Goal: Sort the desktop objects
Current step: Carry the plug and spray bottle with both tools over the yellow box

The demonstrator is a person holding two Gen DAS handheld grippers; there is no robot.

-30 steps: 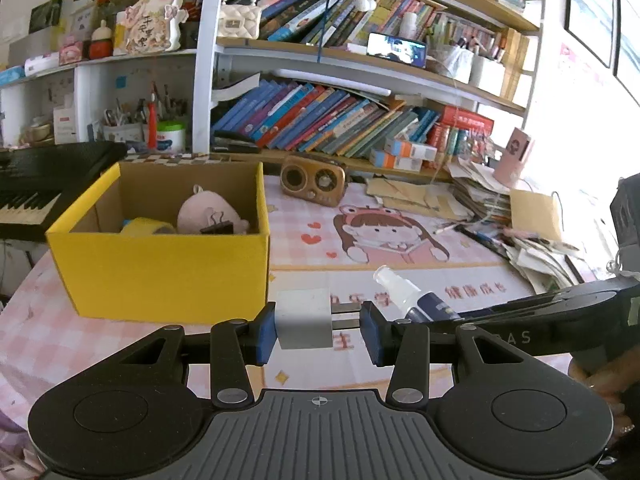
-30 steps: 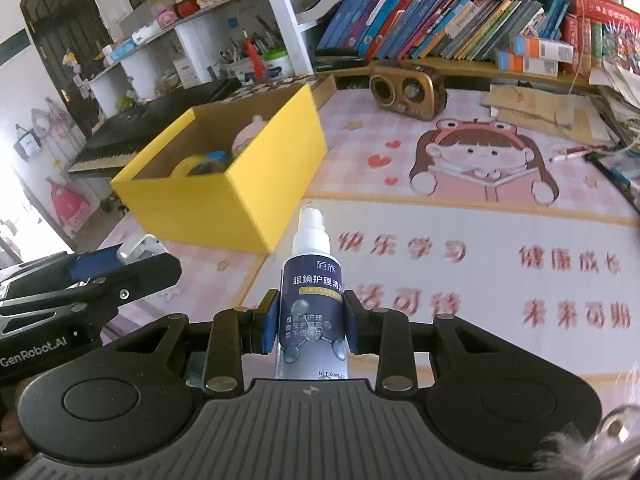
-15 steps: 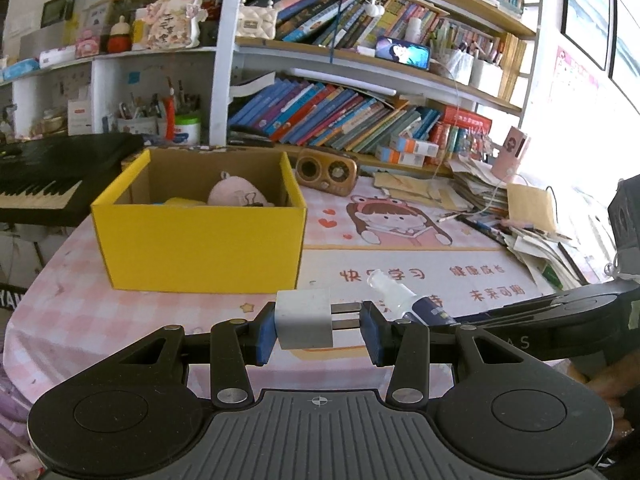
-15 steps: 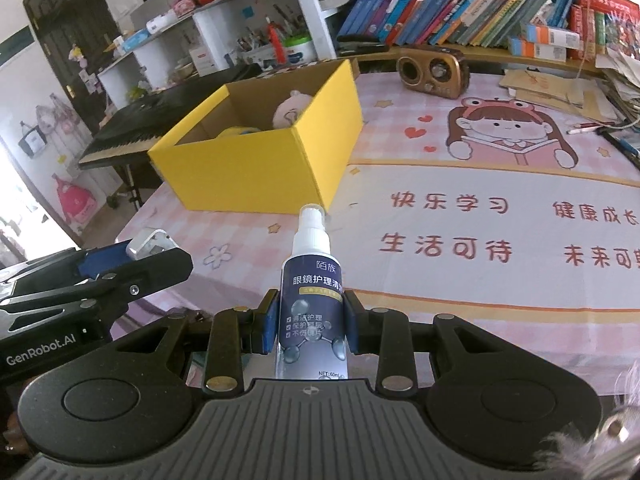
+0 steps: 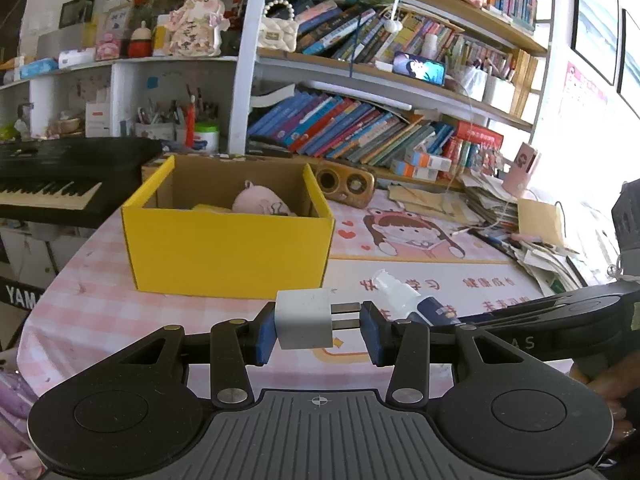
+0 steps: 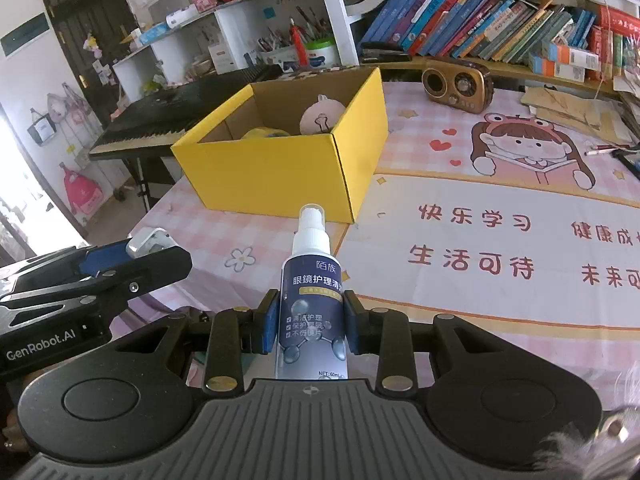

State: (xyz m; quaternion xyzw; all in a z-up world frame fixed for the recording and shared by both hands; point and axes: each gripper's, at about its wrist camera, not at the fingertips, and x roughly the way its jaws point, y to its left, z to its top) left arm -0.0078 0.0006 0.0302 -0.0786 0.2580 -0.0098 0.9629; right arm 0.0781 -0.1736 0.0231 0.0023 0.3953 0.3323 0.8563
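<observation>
- The yellow cardboard box [image 5: 228,254] stands open-topped on the pink checked tablecloth [image 5: 92,300], plain brown inside, ahead of both grippers and well apart from them.
- Inside it a pale pink plush [image 5: 262,202] leans against the right wall; a yellow object [image 6: 266,133] lies beside it, mostly hidden by the front wall, so its kind cannot be told.
- The right gripper [image 6: 308,326] is clamped on a spray bottle [image 6: 312,308]: dark blue label with white Chinese print, white pump head, held upright above the table's near edge. The bottle's base is cut off behind the gripper body.
- The left gripper [image 5: 318,326] grips a white plug adapter [image 5: 304,318]: its block sits against the left pad, its two dark prongs reach to the right pad.
- In the right wrist view only a corner of that adapter shows.
</observation>
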